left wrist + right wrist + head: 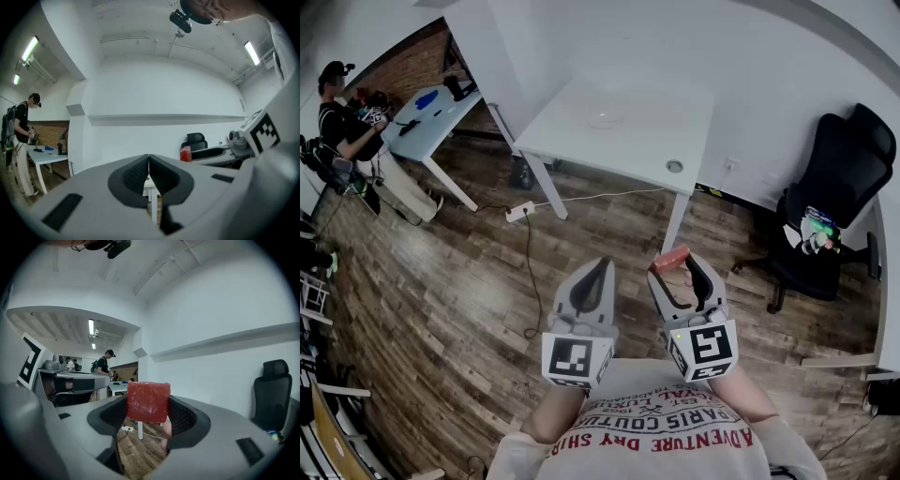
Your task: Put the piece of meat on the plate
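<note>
Closest in, the right tool (680, 274) is clamped on the piece of meat (148, 401) — a red block pinched at the very tips of the two jaws, its top standing above them. Held that far out, the block should drop cleanly once the jaws part, and the level carry keeps it from sliding out.

Just left of it, the left tool (600, 272) has its jaws pressed together with nothing between them. It seems to be idle, kept beside the loaded one and out of its path. Both are held out in front of the person's chest over the wooden floor (487, 309), so the carry is not yet finished.

Ahead of the tools stands the white desk (656, 150). On it, ahead and a little left of the right tool, lies what looks like a pale plate (607, 119) — well apart from the meat. The next move, I judge, is forward over the desk edge.

Farther off, right of the right tool, sits a black chair (830, 206). Far to the left a person (342, 112) stands at another desk (431, 117).
</note>
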The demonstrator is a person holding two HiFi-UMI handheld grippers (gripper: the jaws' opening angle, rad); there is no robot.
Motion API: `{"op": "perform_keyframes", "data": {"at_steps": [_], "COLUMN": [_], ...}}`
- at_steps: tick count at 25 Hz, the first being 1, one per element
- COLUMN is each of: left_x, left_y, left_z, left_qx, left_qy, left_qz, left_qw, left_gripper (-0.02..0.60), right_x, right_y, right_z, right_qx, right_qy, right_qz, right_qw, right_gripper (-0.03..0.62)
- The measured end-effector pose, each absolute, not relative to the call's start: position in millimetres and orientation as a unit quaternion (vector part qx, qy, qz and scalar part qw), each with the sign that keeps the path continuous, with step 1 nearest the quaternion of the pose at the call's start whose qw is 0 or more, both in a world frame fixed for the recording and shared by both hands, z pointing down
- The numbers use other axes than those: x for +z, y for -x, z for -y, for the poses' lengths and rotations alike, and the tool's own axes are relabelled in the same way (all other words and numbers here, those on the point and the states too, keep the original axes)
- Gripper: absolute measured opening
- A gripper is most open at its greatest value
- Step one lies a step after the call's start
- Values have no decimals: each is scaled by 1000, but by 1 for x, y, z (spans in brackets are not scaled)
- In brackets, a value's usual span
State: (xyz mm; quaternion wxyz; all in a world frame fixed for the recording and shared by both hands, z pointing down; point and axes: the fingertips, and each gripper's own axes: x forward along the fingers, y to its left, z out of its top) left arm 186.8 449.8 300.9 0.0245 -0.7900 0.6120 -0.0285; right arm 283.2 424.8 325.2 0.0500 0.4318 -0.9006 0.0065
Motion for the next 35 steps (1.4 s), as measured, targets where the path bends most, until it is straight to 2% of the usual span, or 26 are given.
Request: {"op": "perform_keyframes", "data": {"at_steps": [21, 29, 35], "left_x": [316, 331, 330], "left_y": [-179, -149, -93], "left_z": [-439, -405, -359], "left_qx": [-44, -41, -36], "left_qy": [786, 785, 788], "left_qz": [-616, -618, -614], "left_qw": [-4, -17, -26], "left_gripper": [8, 8, 8], "right_x": [324, 339, 338], "right_y": [-276, -255, -206], "right_z": [-414, -381, -333], "right_qx": [12, 23, 26], "right_qy": [-413, -415, -429], "right_qz": [910, 908, 901], "right_qw": [40, 49, 56], "right_gripper": [279, 279, 279]}}
